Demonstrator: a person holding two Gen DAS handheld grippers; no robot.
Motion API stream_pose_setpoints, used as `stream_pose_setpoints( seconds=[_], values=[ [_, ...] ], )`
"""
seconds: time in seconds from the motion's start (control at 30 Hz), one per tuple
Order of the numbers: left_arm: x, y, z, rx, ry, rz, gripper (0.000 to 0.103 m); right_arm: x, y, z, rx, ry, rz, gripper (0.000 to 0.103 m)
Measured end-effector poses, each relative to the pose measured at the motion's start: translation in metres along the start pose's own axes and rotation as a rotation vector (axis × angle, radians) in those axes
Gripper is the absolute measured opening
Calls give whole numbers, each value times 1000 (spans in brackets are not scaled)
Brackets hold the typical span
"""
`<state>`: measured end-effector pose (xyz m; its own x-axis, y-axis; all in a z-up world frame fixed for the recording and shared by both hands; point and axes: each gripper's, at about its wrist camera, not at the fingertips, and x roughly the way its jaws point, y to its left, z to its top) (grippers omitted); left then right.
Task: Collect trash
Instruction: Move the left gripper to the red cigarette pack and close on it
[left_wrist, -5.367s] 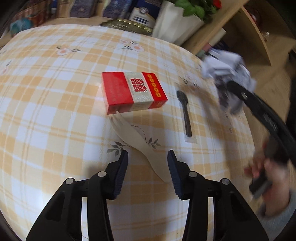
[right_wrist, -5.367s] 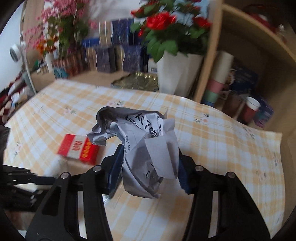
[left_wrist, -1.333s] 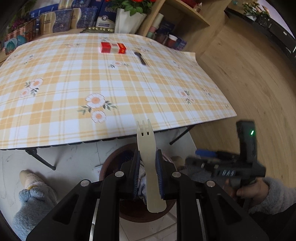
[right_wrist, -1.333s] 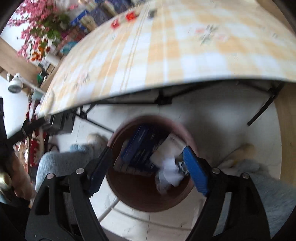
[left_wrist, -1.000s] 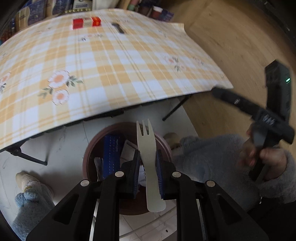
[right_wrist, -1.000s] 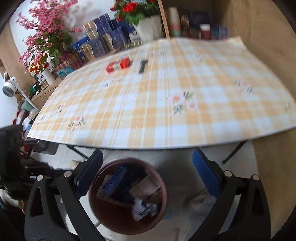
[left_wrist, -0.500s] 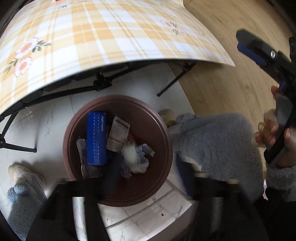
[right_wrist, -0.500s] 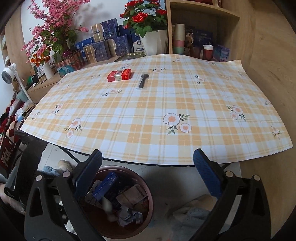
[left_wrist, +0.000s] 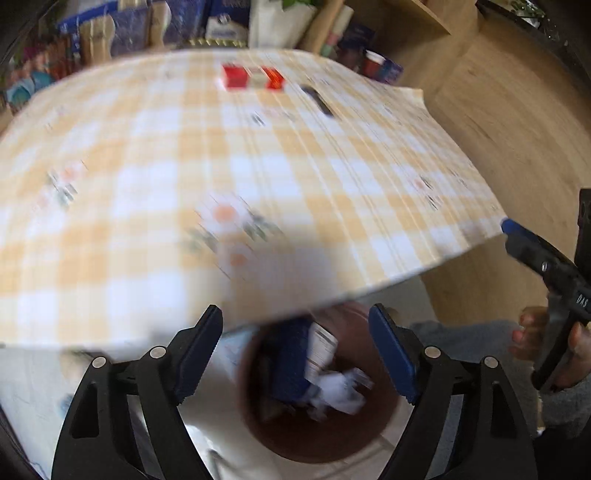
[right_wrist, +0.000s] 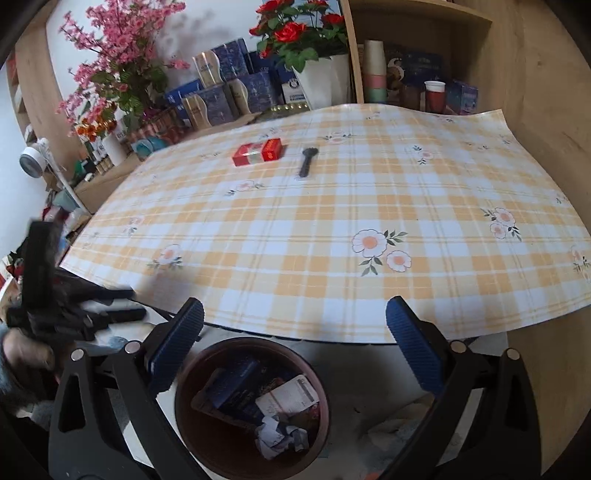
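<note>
Above the brown bin (right_wrist: 251, 406), both our tools hang wide apart and empty: left tool (left_wrist: 295, 350), right tool (right_wrist: 295, 343). Risk ahead: the red box (right_wrist: 258, 152) and black spoon (right_wrist: 306, 162) lie far across the surface (right_wrist: 332, 240) from the bin; a hurried, blurred reach may knock them aside.
</note>
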<state>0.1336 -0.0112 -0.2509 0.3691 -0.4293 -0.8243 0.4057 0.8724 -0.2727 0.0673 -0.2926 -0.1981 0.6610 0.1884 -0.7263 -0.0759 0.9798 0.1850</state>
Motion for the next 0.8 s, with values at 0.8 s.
stream_pose_setpoints(
  seconds=[0.8],
  values=[
    [118, 42, 257, -145, -78, 56, 97, 103, -41, 78, 0, 87, -41, 97]
  ],
)
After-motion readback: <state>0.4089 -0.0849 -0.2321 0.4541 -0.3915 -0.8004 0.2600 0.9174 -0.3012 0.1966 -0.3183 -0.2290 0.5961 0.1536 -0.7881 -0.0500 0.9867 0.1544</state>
